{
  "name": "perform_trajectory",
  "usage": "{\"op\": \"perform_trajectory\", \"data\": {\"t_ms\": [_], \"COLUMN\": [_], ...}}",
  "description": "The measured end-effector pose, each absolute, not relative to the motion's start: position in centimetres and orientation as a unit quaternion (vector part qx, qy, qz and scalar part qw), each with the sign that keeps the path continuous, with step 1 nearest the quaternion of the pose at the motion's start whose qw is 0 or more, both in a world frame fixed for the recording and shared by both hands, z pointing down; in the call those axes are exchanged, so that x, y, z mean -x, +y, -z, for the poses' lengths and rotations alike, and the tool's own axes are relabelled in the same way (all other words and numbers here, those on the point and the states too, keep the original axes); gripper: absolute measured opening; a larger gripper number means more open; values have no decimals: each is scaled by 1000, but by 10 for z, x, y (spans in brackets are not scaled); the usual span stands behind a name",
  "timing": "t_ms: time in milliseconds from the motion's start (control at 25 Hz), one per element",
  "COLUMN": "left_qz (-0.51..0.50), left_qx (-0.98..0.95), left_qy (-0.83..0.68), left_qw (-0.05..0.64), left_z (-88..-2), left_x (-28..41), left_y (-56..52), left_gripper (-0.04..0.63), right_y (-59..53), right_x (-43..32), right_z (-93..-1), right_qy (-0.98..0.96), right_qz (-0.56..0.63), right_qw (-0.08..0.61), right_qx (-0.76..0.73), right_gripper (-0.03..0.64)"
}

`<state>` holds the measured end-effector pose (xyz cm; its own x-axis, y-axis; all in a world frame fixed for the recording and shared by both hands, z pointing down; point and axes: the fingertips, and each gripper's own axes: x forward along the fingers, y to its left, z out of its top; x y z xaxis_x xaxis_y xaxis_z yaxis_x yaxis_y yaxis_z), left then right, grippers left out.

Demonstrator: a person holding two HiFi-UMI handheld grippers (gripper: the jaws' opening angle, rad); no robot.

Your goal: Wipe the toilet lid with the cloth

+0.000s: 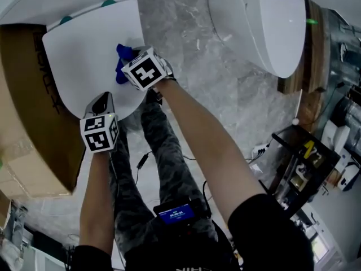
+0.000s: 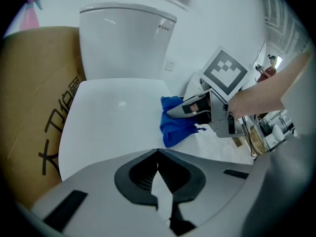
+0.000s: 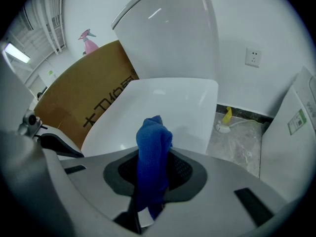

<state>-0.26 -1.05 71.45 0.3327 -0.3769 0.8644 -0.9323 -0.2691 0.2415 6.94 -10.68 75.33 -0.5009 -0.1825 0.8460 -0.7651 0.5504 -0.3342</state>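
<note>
Overhead, head view: the white toilet lid (image 1: 84,61) lies shut at upper left, over a grey marbled floor (image 1: 214,89). A cardboard box (image 1: 34,123) stands tight against the lid's left side, and a second toilet (image 1: 259,21) stands well apart at upper right. My right gripper (image 1: 128,62) is over the lid's right edge with the blue cloth (image 1: 121,66) at its tip. My left gripper (image 1: 105,101) is at the lid's near edge.

Left gripper view: my left fingers (image 2: 148,154) are pressed together with nothing between them, pointing down at bare lid (image 2: 113,127). The tank (image 2: 123,43) rises behind, with the box (image 2: 34,107) at left. The cloth (image 2: 173,125) rests on the lid's right side under the right gripper (image 2: 177,111). A wall socket (image 2: 171,64) sits behind.

Right gripper view: my right fingers (image 3: 187,169) are pinching the cloth (image 3: 153,152), which stands up bunched between them and blocks part of the lid (image 3: 173,102). Box (image 3: 84,98) at left, with a pink spray bottle (image 3: 89,41) behind it. Socket (image 3: 253,57) on the white wall. A yellow-handled item (image 3: 226,116) lies on the floor by the wall.
</note>
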Motion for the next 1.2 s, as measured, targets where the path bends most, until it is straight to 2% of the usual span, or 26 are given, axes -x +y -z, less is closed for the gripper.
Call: {"op": "perform_trajectory", "data": {"t_ms": [360,640,960,1200], "left_qz": [-346,-348,-329,-319], "left_qx": [-723,-729,-720,-720], "left_qy": [-447,-441,-463,-459], "left_qw": [396,392,399,413], "left_z": [-714,-715,-710,-711], "left_x": [-41,0,72,95], "left_y": [-9,7,27,57], "left_gripper": [11,11,11,11], "right_y": [-92,-79,-32,-16], "right_x": [-107,-118,-78,-4], "right_z": [-757,-760,-759,-755], "right_qy": [-778,-745,-729,-753], "right_qz": [-384,-396,-386,-365], "right_qw": [376,343,367,394], "right_qx": [-327,-412,-430,-382], "right_gripper": [92,92,92,92]}}
